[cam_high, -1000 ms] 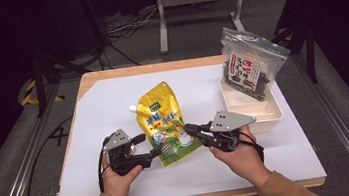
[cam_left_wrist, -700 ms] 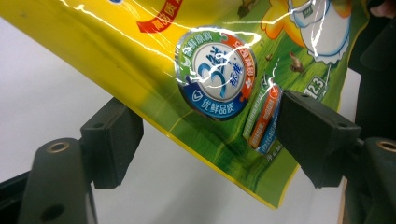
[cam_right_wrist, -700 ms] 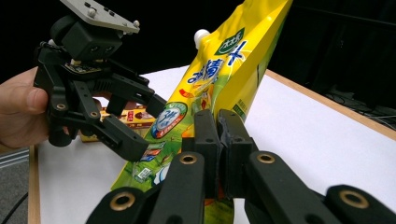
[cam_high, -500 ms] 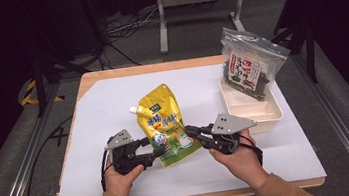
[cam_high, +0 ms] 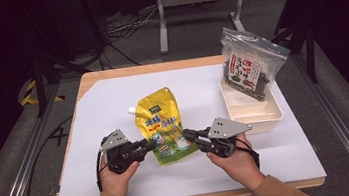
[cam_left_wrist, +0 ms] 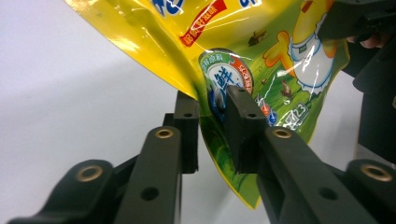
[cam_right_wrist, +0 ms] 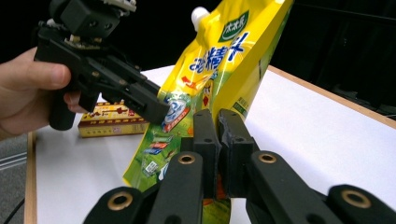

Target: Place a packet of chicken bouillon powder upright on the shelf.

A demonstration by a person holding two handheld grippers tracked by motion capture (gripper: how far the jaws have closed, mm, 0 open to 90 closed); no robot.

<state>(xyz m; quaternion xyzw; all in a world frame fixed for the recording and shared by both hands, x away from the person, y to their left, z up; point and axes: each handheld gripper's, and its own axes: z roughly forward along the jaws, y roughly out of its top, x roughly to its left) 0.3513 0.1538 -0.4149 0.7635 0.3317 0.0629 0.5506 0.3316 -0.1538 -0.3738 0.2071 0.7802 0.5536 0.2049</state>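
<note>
The yellow spouted refill pouch (cam_high: 162,126) is being gripped between both tools: the right hand-held gripper (cam_right_wrist: 218,122) is clamped on its lower edge, and the left hand-held gripper (cam_left_wrist: 212,105) has just been closing on the opposite edge. A joint lift off the worktop (cam_high: 113,105) is probably being called for next.

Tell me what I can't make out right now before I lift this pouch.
- Yellow pouch, bottom edge: cut off by the frame in the right gripper view, behind the right gripper fingers.
- Spout cap: too small in the high view to tell if sealed.
- White tray, far end: hidden by the seaweed bag.
- Pouch print: too small to read in the high view.
</note>
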